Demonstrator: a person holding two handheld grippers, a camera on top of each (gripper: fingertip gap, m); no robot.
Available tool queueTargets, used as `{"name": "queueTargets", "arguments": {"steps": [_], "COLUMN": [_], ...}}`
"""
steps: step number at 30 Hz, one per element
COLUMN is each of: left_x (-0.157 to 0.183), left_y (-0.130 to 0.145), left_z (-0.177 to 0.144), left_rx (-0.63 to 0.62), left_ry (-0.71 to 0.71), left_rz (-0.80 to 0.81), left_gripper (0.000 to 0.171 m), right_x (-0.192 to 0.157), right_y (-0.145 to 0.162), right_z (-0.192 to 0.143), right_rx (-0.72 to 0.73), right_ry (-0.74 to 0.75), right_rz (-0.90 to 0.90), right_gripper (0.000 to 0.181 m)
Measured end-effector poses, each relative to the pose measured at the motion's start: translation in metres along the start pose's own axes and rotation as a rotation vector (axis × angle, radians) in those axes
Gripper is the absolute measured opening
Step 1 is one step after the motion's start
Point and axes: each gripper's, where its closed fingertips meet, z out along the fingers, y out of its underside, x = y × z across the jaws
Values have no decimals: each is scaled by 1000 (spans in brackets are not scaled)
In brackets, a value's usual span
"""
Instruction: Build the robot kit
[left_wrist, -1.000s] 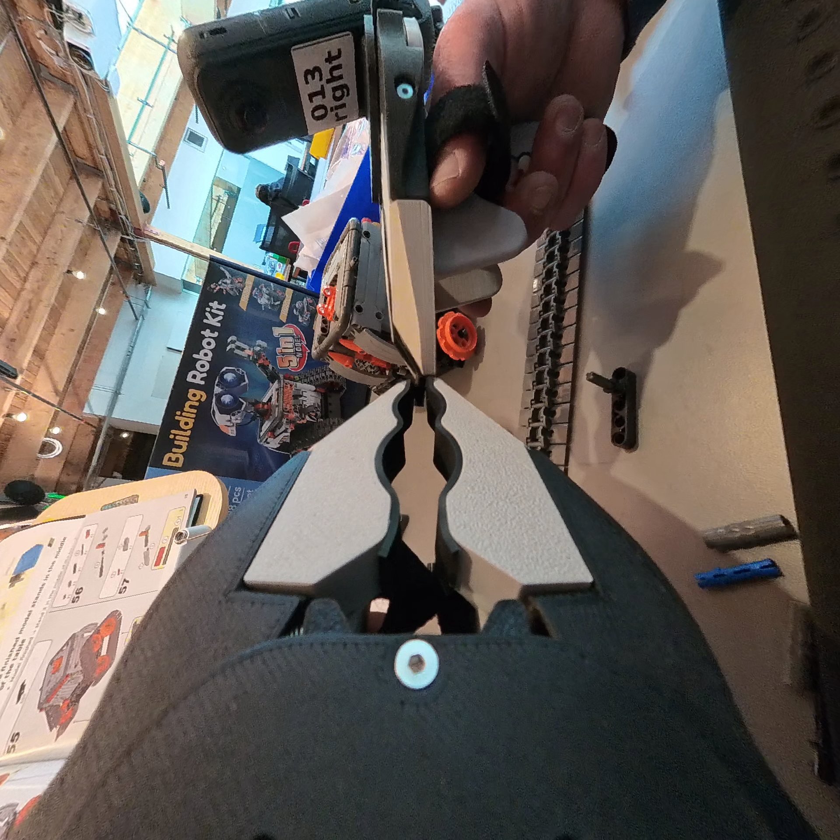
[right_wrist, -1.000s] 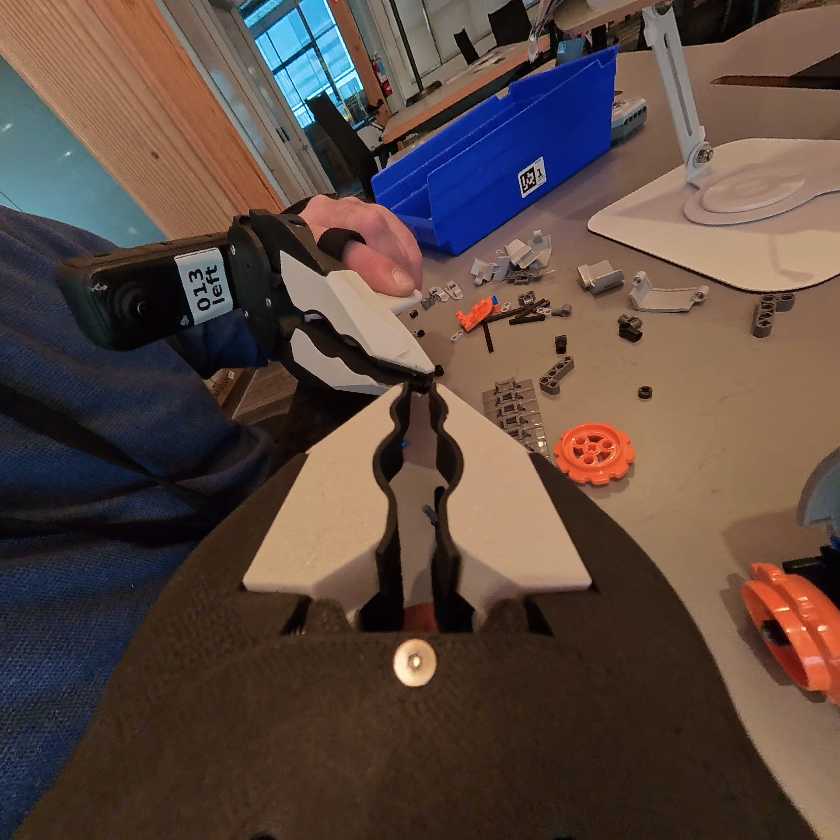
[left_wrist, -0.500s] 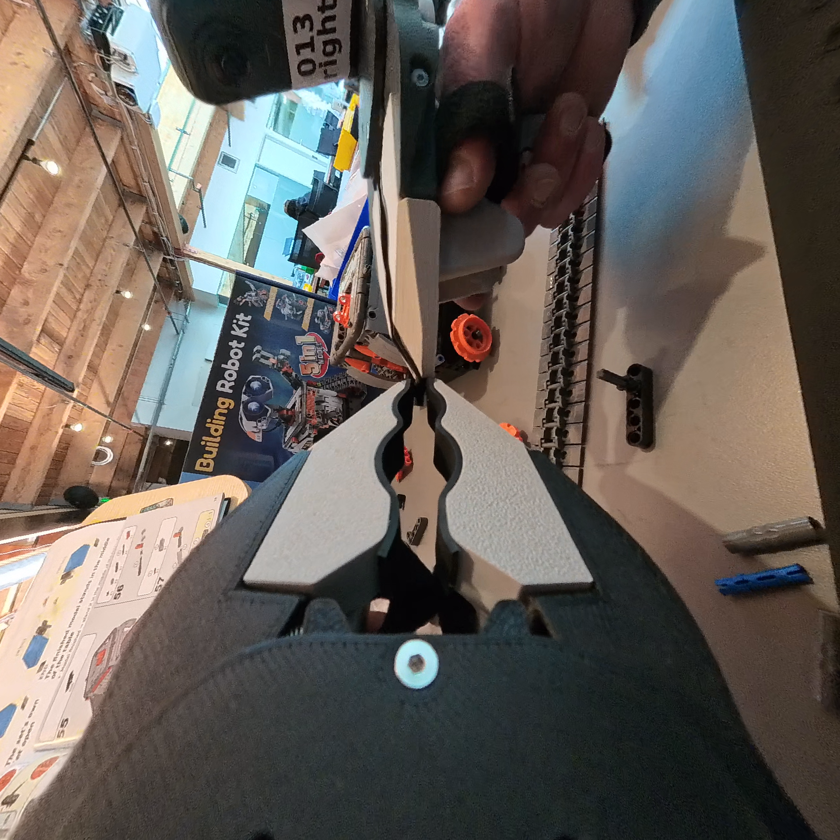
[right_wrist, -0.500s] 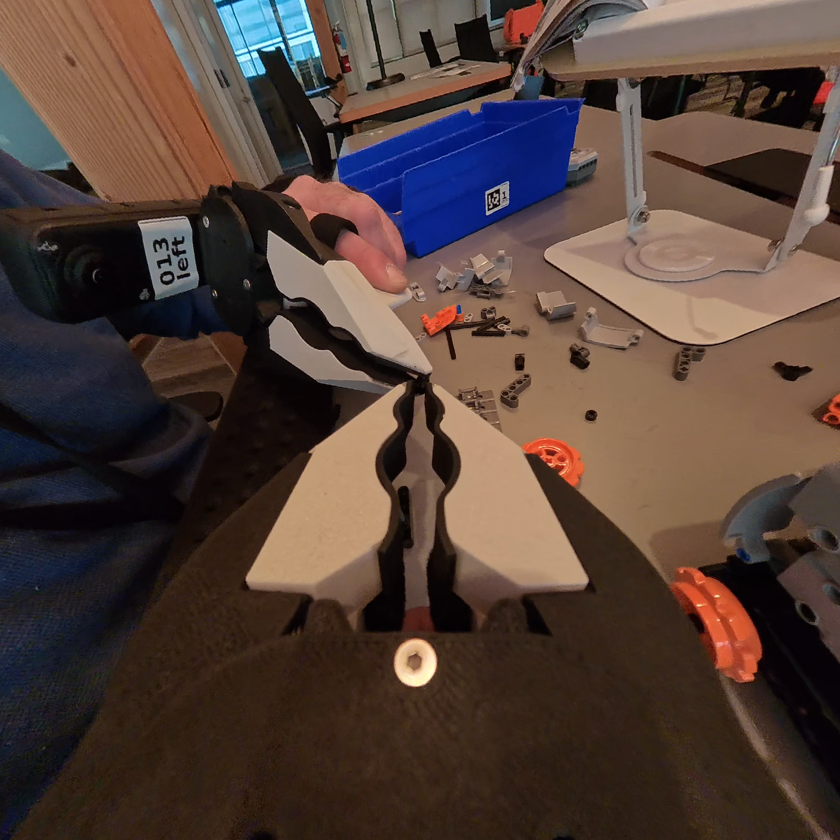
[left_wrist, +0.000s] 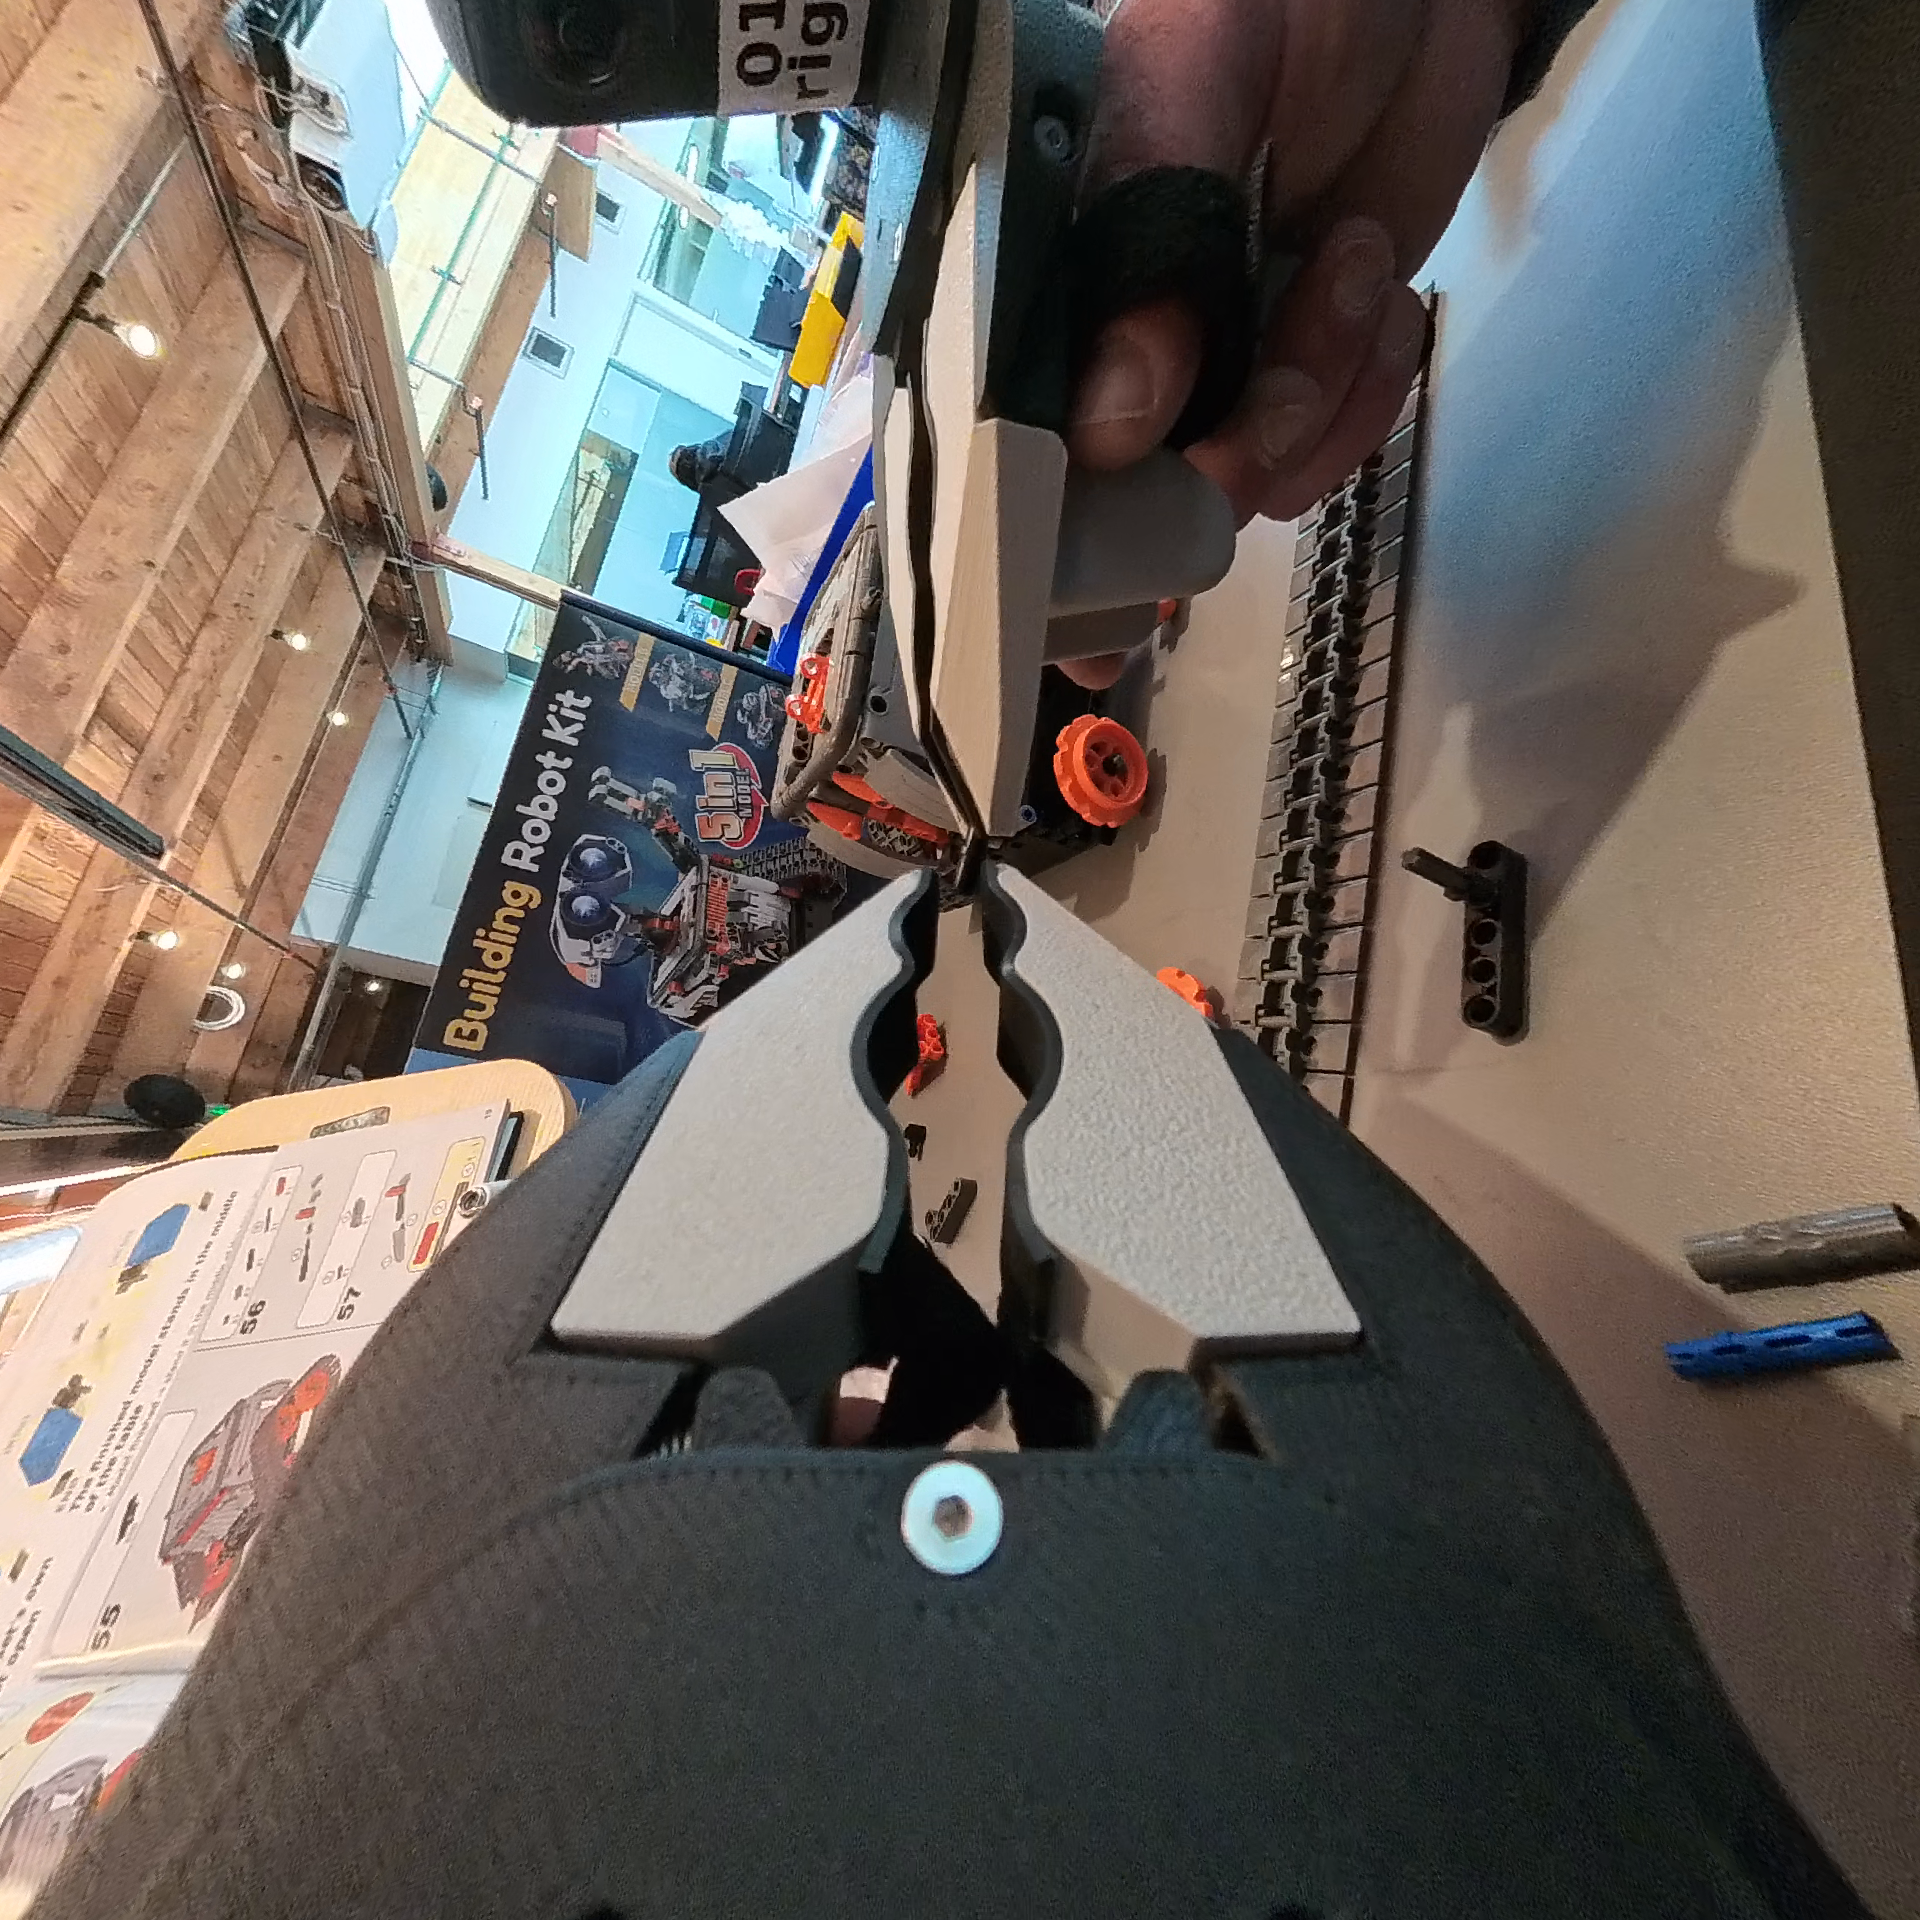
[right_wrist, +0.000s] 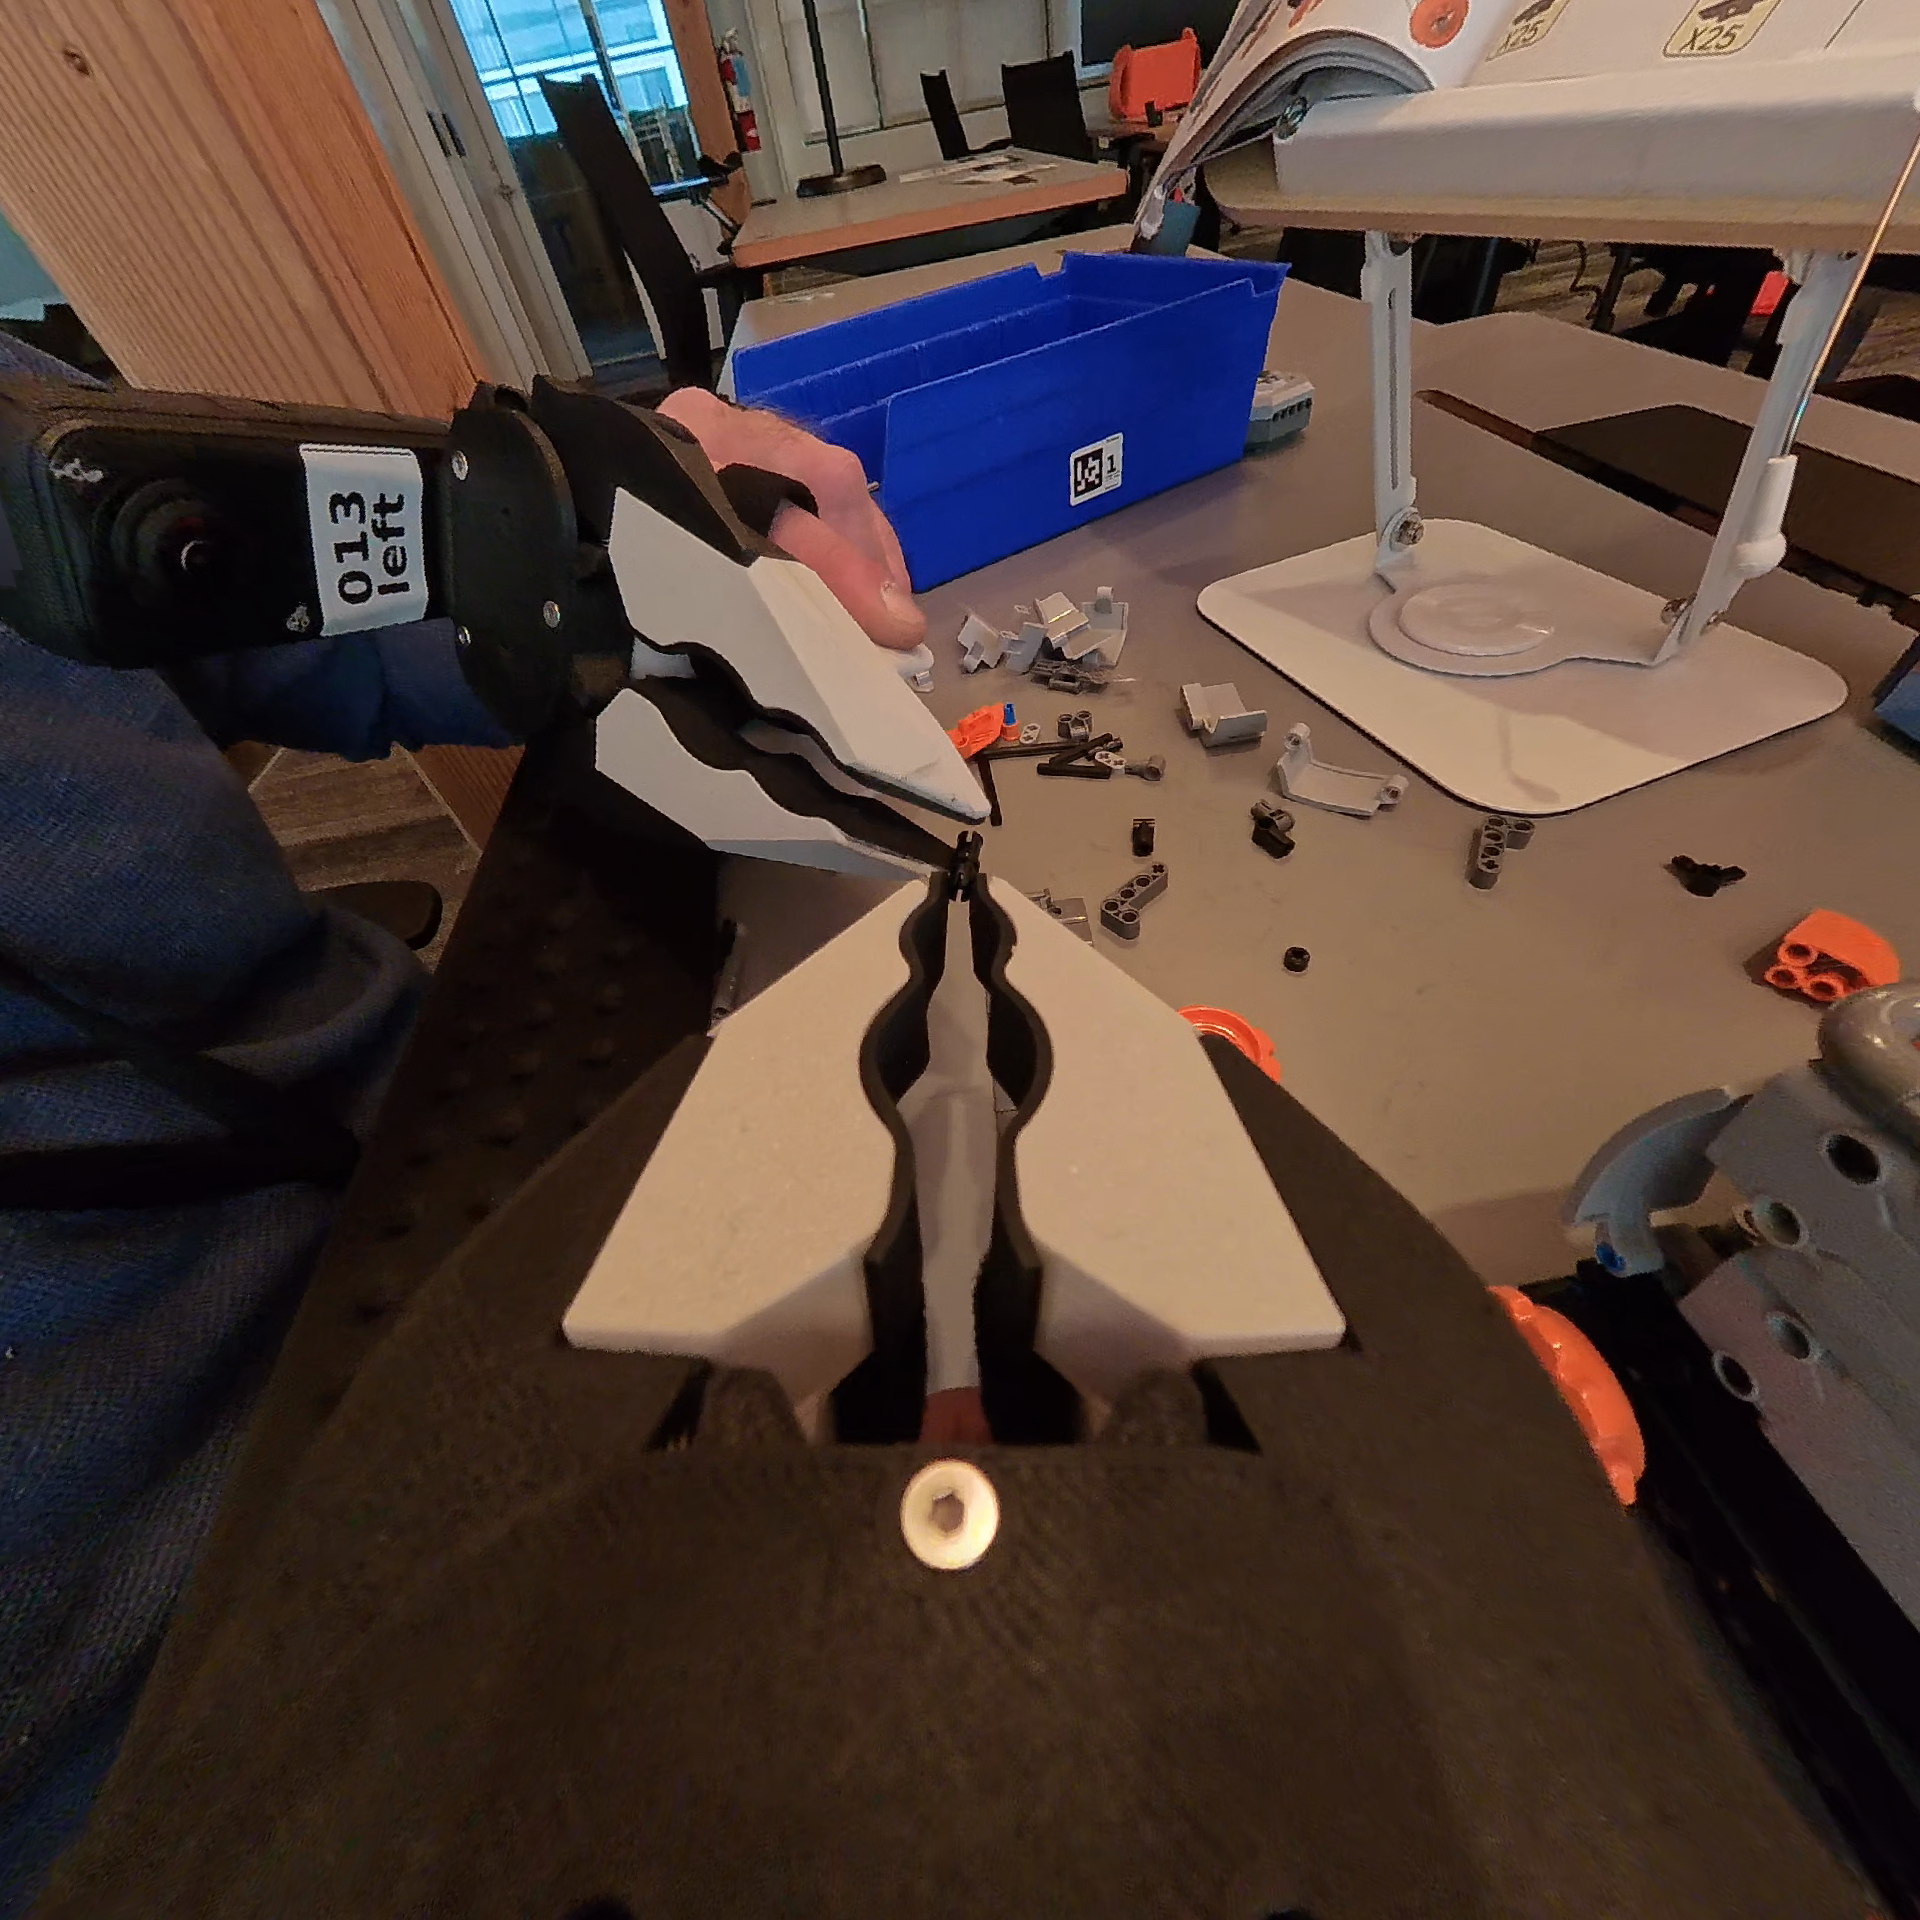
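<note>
Right wrist view: both gripper tips, right (right_wrist: 961, 883) and left (right_wrist: 951, 831), pinch one small black pin (right_wrist: 966, 860) (ribbed plastic).

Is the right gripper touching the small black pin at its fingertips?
Touching. In the right wrist view the right gripper is shut on the small black pin, which sticks out above its closed tips toward the left gripper.

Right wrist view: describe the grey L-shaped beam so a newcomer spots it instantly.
Start at the blue bin and come down past the loose parts pile. The grey L-shaped beam lies flat on the table, just right of the right gripper. It alone is bent and holed.
</note>
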Motion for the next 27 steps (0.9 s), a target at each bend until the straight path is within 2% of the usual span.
{"name": "queueTargets", "arguments": {"steps": [17,22,27], "left_x": [4,5,25], "left_y": [1,12,19], "left_z": [1,3,2], "left_rx": [2,-33,-62], "left_ry": [31,108,327], "left_rz": [-44,-176,-400], "left_gripper": [4,12,18], "right_x": [-1,8,20], "right_y": [2,6,4], "right_z": [0,-6,-19], "right_rx": [-21,-42,-19], "right_ry": [29,79,128], "right_rz": [-62,-89,-82], "right_gripper": [1,1,2]}}
